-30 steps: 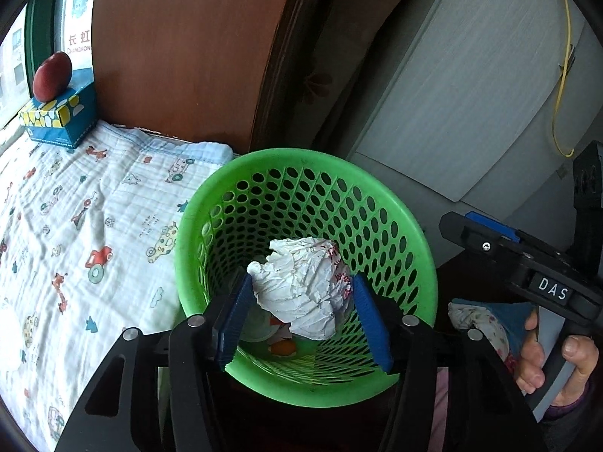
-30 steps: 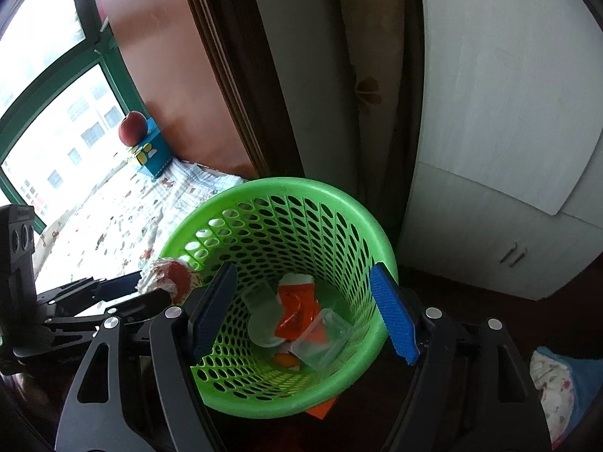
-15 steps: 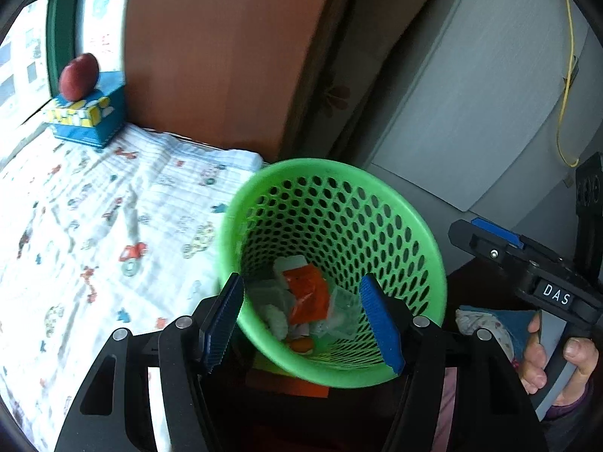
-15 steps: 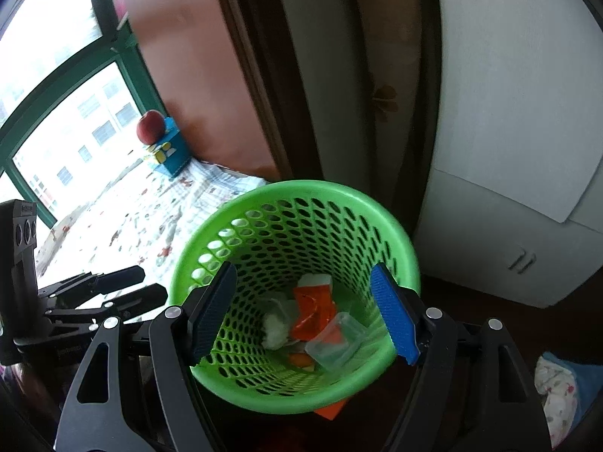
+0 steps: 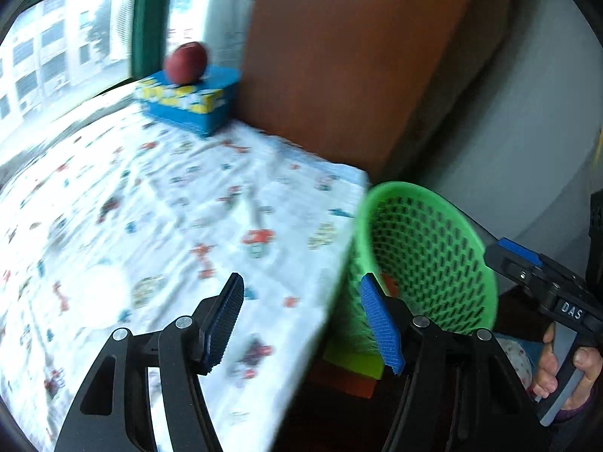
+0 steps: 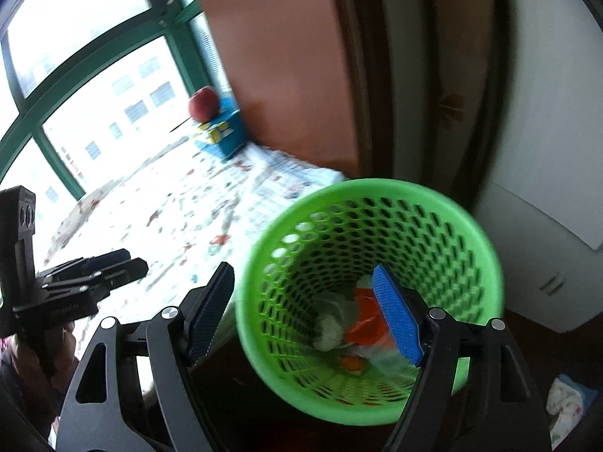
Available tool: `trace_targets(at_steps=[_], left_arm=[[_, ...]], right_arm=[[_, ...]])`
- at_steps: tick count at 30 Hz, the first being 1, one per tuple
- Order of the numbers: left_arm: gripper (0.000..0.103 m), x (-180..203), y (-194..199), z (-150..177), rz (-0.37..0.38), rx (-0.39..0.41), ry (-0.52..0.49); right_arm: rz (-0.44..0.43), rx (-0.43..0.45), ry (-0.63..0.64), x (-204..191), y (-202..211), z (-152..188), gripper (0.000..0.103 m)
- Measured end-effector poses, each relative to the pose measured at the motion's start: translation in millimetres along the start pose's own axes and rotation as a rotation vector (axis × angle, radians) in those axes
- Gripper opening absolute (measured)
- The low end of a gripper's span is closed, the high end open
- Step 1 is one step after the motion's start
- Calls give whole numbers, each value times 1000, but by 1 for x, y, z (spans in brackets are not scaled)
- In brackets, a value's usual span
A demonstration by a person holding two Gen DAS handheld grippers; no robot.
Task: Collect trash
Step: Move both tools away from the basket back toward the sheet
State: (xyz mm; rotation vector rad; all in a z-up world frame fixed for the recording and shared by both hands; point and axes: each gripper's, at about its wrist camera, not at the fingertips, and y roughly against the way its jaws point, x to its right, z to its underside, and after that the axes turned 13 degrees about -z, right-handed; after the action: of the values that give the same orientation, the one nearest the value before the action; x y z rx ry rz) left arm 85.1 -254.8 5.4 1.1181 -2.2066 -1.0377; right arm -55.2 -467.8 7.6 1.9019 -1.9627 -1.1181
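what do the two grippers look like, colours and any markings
Both are black plastic frames with silver round bolts and two fingers faced with blue ridged pads. The left gripper and the right gripper look alike. In the left wrist view, the right one's body carries a white "DAS" label, with a grey handle held in a bare hand. No cables show.

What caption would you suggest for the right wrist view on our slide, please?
Open right gripper above a green basket holding crumpled paper and orange wrappers, beside a printed cloth.
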Motion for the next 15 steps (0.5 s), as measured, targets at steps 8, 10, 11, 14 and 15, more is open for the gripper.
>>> trace_targets(at_steps=[8,10,11,14,15], left_arm=[[62,-76,5,5,-94,5,109],[62,-97,8,5,-126,10,133],[62,-104,8,5,-139,10,143],[62,-132,9,7,-172,6,186],[62,-141,9,8,-186,6,198]], right_arm=[[-65,-49,62,-44,-36,-4,76],[-80,-62,79,-57,-46,-4,78],[-89,-68,87,-62,-50,-4,78],[-117,-92,115,-81,-65,-4,79],[-125,-101,125,-87,-71,-4,79]])
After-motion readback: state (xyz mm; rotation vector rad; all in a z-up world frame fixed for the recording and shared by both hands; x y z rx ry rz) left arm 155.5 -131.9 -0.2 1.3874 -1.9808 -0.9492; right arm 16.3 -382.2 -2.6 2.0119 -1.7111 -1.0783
